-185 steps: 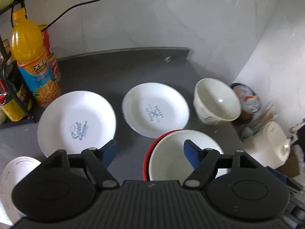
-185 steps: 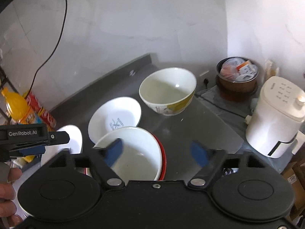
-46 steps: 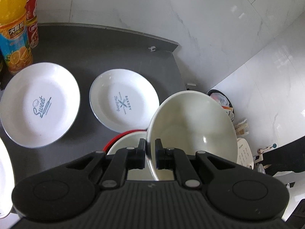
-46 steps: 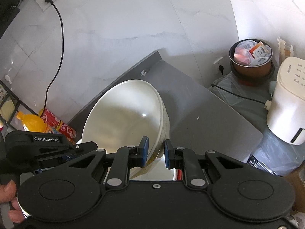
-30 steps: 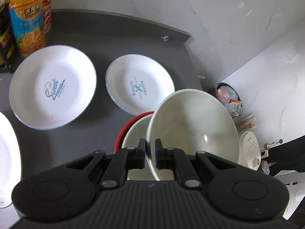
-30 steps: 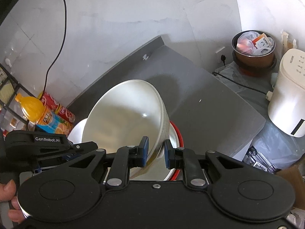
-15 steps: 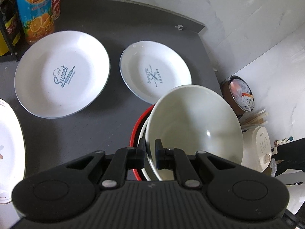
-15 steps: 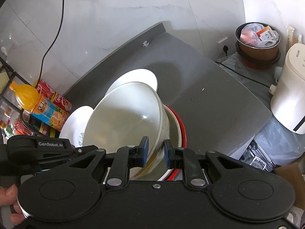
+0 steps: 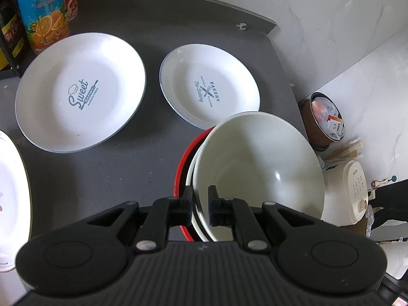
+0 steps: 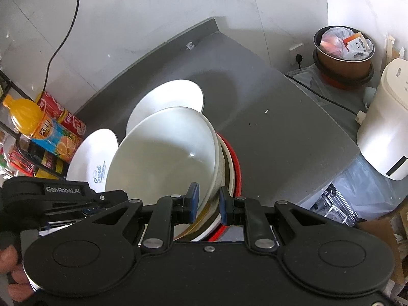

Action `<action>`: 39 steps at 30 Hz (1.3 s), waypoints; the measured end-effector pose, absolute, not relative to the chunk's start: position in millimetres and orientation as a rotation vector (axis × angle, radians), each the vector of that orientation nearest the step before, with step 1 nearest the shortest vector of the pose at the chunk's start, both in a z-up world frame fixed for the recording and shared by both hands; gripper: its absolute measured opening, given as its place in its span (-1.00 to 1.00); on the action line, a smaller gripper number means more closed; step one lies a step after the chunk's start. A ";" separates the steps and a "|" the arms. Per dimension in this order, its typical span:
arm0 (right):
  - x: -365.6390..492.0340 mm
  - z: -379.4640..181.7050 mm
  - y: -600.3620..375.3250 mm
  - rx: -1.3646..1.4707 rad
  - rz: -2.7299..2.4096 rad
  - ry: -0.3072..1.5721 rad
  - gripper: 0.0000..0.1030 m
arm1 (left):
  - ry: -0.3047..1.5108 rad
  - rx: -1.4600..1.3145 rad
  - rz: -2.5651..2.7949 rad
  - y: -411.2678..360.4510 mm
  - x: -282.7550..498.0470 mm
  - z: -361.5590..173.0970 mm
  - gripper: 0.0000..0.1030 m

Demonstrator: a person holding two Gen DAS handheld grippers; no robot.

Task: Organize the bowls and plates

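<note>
A large cream bowl (image 9: pixel 255 168) is held tilted by its rim between both grippers. My left gripper (image 9: pixel 200 205) is shut on the near-left rim. My right gripper (image 10: pixel 207 204) is shut on the near-right rim of the same cream bowl (image 10: pixel 165 153). It sits low inside a white bowl nested in a red bowl (image 9: pixel 182 168), whose red rim (image 10: pixel 236 168) shows at the right. On the dark counter lie a "Sweet" plate (image 9: pixel 79 91) and a smaller "Bakery" plate (image 9: pixel 209 89). The left gripper's body (image 10: pixel 63 196) shows in the right wrist view.
Another white plate (image 9: pixel 10 199) pokes in at the left edge. An orange juice bottle (image 9: pixel 40 12) and a red can (image 9: pixel 70 0) stand at the back left by a black rack. Beyond the counter's right edge are a lined bin (image 10: pixel 344 51) and a white appliance (image 10: pixel 387 122).
Both grippers, open six seconds ago, closed on the cream bowl, lifted it from the counter's right side, and over the last second lowered it into the nested bowls.
</note>
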State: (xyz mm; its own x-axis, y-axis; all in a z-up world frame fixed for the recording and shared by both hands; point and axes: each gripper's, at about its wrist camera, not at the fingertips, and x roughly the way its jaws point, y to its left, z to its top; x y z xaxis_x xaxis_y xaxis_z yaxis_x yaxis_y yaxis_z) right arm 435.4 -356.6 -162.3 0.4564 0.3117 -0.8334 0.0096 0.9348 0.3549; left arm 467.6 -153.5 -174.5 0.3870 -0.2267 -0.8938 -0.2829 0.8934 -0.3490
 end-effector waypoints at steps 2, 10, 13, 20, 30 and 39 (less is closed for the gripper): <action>436.3 -163.1 -355.9 0.322 0.188 1.093 -0.68 | 1.196 -0.497 0.042 -152.4 468.4 -174.0 -0.83; 439.4 -163.2 -354.0 0.275 0.188 1.105 -0.68 | 1.133 -0.465 0.028 -152.4 465.9 -154.8 -0.74; 441.4 -160.9 -352.4 0.276 0.200 1.121 -0.57 | 1.128 -0.471 0.034 -150.0 464.5 -153.5 -0.74; 439.3 -142.4 -363.1 0.265 0.180 1.053 -0.51 | 1.120 -0.498 0.038 -145.0 460.5 -151.4 -0.74; 443.6 -155.9 -367.3 0.263 0.182 1.062 -0.84 | 1.127 -0.519 0.054 -139.2 452.6 -153.0 -0.74; 435.7 -142.9 -360.3 0.281 0.169 1.041 -0.73 | 1.104 -0.529 0.073 -121.4 432.2 -143.3 -0.71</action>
State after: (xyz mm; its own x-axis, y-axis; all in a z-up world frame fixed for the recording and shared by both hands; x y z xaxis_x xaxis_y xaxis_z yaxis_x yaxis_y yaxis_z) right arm 435.7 -360.3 -142.9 0.4971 0.2698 -0.8247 -0.0053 0.9514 0.3081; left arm 432.2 -121.4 -143.3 0.4612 -0.2013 -0.8642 -0.3133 0.8743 -0.3708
